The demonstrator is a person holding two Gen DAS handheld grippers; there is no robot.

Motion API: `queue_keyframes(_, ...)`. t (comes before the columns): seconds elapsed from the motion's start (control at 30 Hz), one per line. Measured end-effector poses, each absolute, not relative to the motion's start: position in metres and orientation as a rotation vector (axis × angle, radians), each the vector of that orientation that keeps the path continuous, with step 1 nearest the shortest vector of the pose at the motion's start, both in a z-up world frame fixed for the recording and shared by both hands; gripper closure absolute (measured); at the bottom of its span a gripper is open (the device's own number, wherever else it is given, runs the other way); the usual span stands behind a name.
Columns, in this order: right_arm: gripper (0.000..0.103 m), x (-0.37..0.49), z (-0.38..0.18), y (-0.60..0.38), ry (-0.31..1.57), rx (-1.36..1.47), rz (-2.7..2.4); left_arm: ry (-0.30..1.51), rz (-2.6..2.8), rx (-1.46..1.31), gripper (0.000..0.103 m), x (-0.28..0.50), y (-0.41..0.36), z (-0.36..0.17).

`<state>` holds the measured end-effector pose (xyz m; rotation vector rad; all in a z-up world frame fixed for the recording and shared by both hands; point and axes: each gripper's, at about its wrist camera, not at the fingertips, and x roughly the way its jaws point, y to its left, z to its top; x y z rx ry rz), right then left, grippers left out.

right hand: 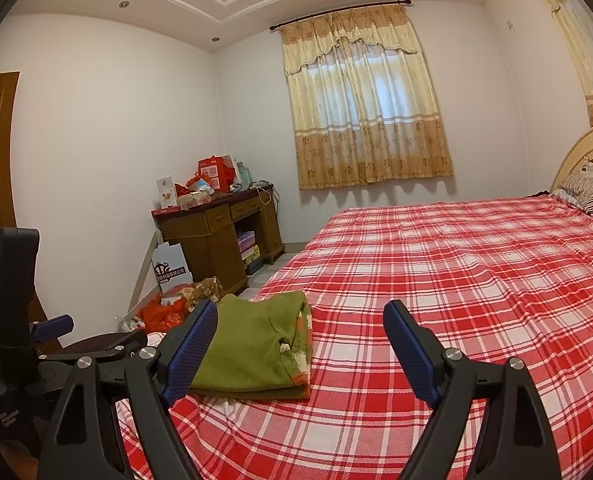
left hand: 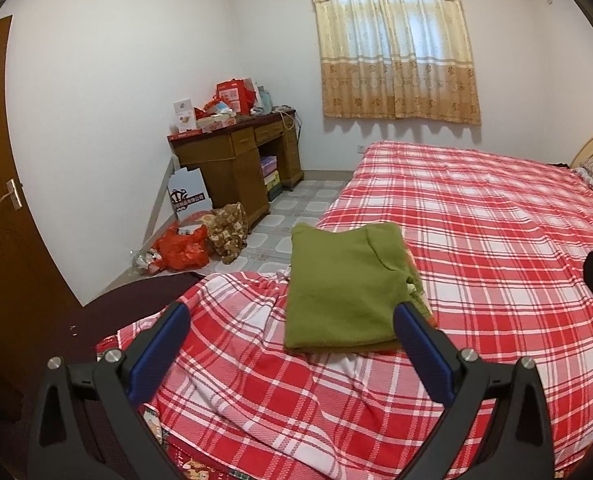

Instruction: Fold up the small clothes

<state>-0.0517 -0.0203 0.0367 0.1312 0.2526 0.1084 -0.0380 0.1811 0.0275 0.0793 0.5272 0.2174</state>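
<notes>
A small green garment (left hand: 344, 288) lies folded flat on the red plaid bed sheet (left hand: 496, 240) near the bed's corner. It also shows in the right wrist view (right hand: 256, 348). My left gripper (left hand: 292, 332) is open and empty, held just in front of the garment's near edge. My right gripper (right hand: 300, 332) is open and empty, with its left finger (right hand: 188, 352) in front of the garment's left side. The left gripper's body (right hand: 12, 320) shows at the left edge of the right wrist view.
A wooden desk (left hand: 236, 160) piled with boxes stands in the far corner. A red plastic bag (left hand: 180, 248) and a brown bundle (left hand: 228, 232) lie on the tiled floor beside it. A brown door (left hand: 0, 200) is at the left. Pillows (right hand: 588, 192) lie by the headboard.
</notes>
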Motion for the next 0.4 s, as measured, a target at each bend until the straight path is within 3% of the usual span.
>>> queue_keyframes(0.4,0.017,-0.0465,0.0299,-0.0261,0.276,0.157,0.094,0.546,0.225,0.088,0.000,-0.0339,0.1800,0.0223)
